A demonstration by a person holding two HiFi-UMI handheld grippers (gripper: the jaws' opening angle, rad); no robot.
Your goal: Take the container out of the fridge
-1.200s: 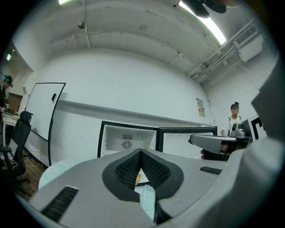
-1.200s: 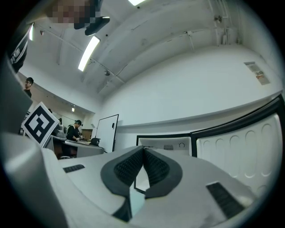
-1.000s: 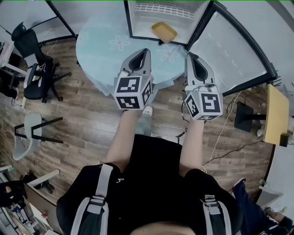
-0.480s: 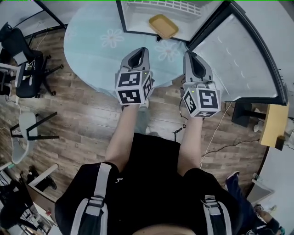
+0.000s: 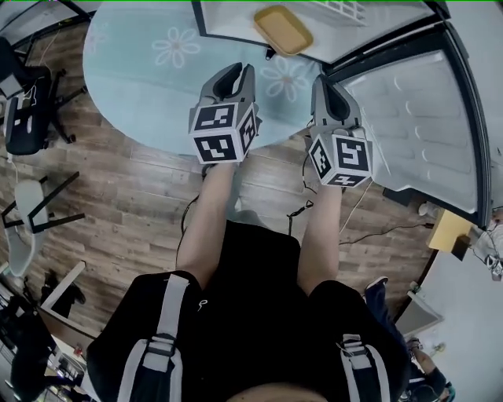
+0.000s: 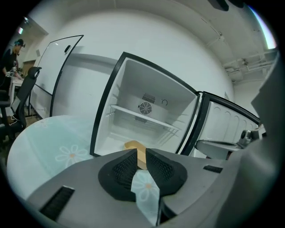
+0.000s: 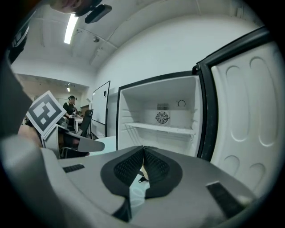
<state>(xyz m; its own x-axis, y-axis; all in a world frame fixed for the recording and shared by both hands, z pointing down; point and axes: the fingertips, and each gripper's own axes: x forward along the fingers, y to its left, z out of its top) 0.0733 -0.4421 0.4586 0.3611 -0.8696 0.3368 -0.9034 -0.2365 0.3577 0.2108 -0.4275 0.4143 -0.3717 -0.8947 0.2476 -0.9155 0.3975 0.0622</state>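
Note:
A shallow yellow container [image 5: 283, 29] lies on the floor of the open, otherwise empty fridge [image 5: 228, 20]. Both grippers are held out short of it, above the pale blue flowered rug [image 5: 149, 71]. The jaws of my left gripper [image 5: 236, 72] are opening: a narrow gap shows between the pads, nothing is in it, and the container [image 6: 135, 147] shows through it. My right gripper [image 5: 326, 82] is shut and empty, its pads meeting [image 7: 143, 150] in front of the fridge shelf [image 7: 160, 128].
The fridge door [image 5: 420, 118] stands wide open at the right. A black office chair [image 5: 23, 118] and a white chair [image 5: 27, 228] are at the left on the wood floor. Cables [image 5: 346, 228] trail near the person's feet. A yellow table [image 5: 444, 232] is at the far right.
The person has stepped toward the fridge: rug, fridge and container have slid up the head view, the door looms larger, and both grippers are further over the rug.

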